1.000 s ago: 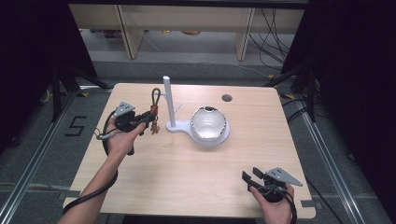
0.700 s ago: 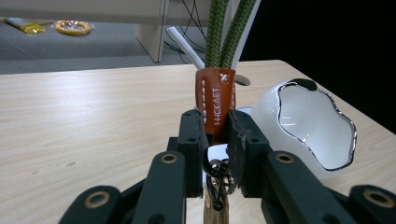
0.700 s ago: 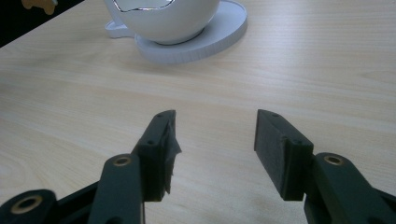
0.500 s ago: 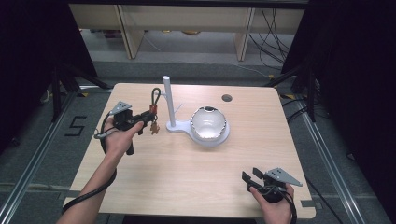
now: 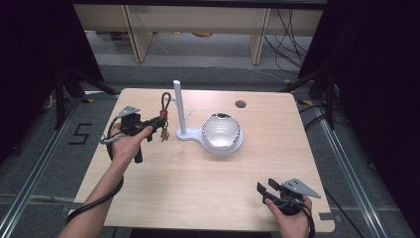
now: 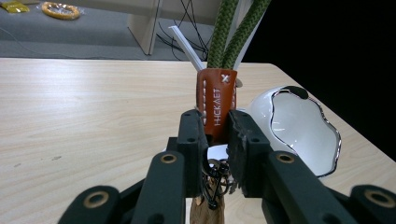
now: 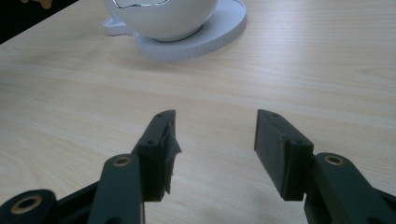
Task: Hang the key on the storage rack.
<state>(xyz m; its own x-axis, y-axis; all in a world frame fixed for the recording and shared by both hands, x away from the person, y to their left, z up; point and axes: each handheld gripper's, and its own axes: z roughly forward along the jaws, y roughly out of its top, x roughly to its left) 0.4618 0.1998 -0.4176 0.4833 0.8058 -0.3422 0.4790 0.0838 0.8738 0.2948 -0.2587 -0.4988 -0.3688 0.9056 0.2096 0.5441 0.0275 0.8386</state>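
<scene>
A key fob [image 5: 164,117] with a green rope loop [image 6: 232,32] and an orange leather tab [image 6: 216,103] is held up at the table's left. My left gripper [image 5: 159,122] is shut on the tab, pads on either side, as the left gripper view [image 6: 215,139] shows. Metal rings and a wooden pendant [image 6: 210,205] hang below the jaws. Just right of the fob rises the white post [image 5: 177,106] of a stand, whose round base carries a white bowl [image 5: 221,131]. My right gripper [image 5: 265,190] rests open near the front right edge, with nothing between its jaws [image 7: 215,140].
The stand's base [image 7: 201,39] and bowl [image 7: 163,14] lie ahead of the right gripper across bare wood. A round cable hole [image 5: 240,104] sits near the table's far edge. Shelving and cables stand beyond the table.
</scene>
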